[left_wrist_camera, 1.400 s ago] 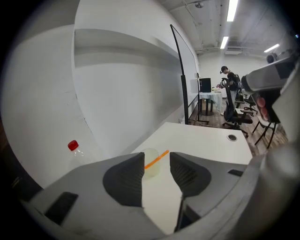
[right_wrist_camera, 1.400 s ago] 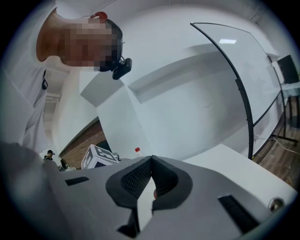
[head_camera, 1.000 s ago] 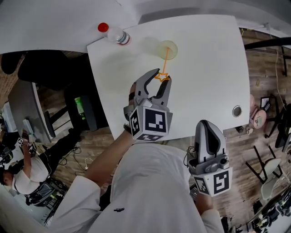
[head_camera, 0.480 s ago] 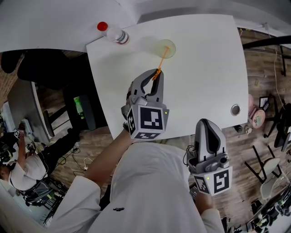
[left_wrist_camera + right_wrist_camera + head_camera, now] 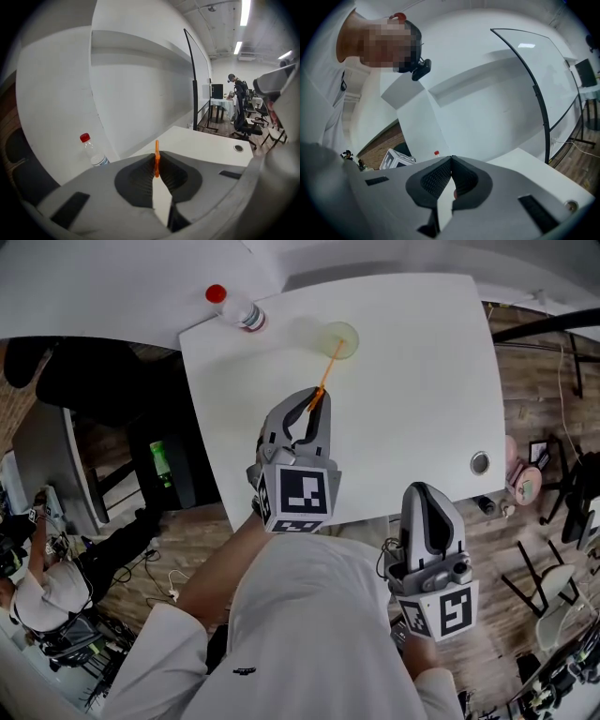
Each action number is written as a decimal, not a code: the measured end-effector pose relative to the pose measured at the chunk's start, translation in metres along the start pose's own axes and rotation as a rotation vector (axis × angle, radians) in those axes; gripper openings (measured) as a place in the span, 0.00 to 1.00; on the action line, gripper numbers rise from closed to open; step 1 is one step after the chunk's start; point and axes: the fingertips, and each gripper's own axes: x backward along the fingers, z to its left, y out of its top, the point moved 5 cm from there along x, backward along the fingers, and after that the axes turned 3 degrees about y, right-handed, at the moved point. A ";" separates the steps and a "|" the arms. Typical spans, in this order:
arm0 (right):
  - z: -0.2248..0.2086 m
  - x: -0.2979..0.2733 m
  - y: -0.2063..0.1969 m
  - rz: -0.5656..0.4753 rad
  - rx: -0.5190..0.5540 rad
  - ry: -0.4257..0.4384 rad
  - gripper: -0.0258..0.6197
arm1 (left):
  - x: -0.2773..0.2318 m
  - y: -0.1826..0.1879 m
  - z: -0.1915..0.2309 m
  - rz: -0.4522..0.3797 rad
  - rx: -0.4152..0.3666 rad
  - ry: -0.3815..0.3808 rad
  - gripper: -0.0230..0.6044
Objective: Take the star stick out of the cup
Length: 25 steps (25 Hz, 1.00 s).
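Note:
A thin orange star stick (image 5: 329, 364) leans out of a clear cup (image 5: 341, 339) near the far edge of the white table (image 5: 422, 381). My left gripper (image 5: 316, 396) is shut on the stick's near end, so the star is hidden between the jaws. In the left gripper view the orange stick (image 5: 156, 159) stands pinched upright between the pads of that gripper (image 5: 156, 165). My right gripper (image 5: 423, 493) hovers off the table's near edge by my body. It is shut with nothing in it, as the right gripper view shows (image 5: 451, 163).
A clear bottle with a red cap (image 5: 239, 309) stands at the table's far left corner, left of the cup. A round cable hole (image 5: 480, 462) sits near the right edge. Chairs and desks surround the table on the wooden floor.
My left jaws closed on the star end of the stick, which was showing between open jaws a second ago. The gripper has drawn back slightly toward me. The right gripper has stayed put.

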 end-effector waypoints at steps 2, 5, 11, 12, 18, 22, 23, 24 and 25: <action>0.003 0.002 0.003 -0.008 0.008 0.001 0.04 | 0.007 0.002 0.002 -0.011 0.008 0.010 0.08; 0.006 0.004 0.007 -0.013 0.021 -0.003 0.04 | 0.016 0.004 0.007 -0.028 0.023 0.022 0.08; 0.016 0.009 0.018 -0.030 0.060 -0.009 0.04 | 0.042 0.013 0.017 -0.085 0.050 0.032 0.08; 0.018 0.010 0.020 -0.033 0.067 -0.010 0.04 | 0.047 0.015 0.019 -0.096 0.055 0.034 0.08; 0.032 0.014 0.034 -0.062 0.113 -0.008 0.04 | 0.076 0.026 0.030 -0.153 0.079 0.046 0.08; 0.041 0.017 0.039 -0.076 0.135 -0.001 0.04 | 0.098 0.033 0.030 -0.191 0.084 0.042 0.08; 0.044 0.018 0.039 -0.077 0.138 0.000 0.04 | 0.104 0.034 0.030 -0.198 0.085 0.042 0.08; 0.047 0.019 0.039 -0.079 0.142 0.000 0.04 | 0.111 0.034 0.031 -0.202 0.091 0.043 0.08; 0.050 0.020 0.039 -0.081 0.145 -0.001 0.04 | 0.118 0.033 0.031 -0.202 0.103 0.045 0.08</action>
